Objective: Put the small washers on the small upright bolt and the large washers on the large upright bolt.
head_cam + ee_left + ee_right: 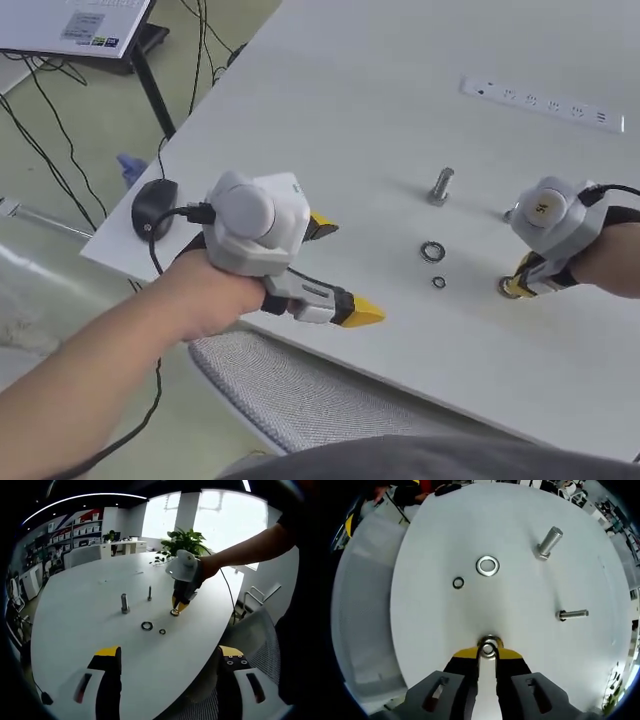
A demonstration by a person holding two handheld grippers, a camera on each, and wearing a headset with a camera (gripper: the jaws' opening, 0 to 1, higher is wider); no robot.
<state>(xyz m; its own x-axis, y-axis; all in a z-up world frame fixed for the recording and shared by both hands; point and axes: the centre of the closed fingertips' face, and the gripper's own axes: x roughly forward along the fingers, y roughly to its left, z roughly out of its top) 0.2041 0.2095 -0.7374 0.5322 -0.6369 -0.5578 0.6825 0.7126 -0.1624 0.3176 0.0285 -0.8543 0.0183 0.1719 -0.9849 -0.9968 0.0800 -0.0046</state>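
- The white table (330, 100) carried all the hardware, and a grey mesh office chair (290, 385) was tucked at its near edge.
- The left gripper (343, 268) hung over the near edge of the table with its two yellow-tipped jaws spread wide and holding nothing, well apart from the bolts and washers.
- The right gripper (488, 654) pointed down at the tabletop. Its jaws were drawn close together, pinching a washer (488, 641) that lay flat on the table between the yellow tips.
- A white power strip (540, 103) lay near the far side of the table, and a black computer mouse (153, 207) sat by the left corner.
- The large bolt (549, 542) stood upright on its head with no washer on it.
- The small bolt (574, 614) stood upright too — thinner, equally bare, and just beyond the right gripper in the head view.
- A large washer (479, 566) lay flat on the table between the large bolt and the near edge.
- A small washer (454, 583) lay flat close beside the large washer — apart from it, and off to one side of the right gripper's tips.
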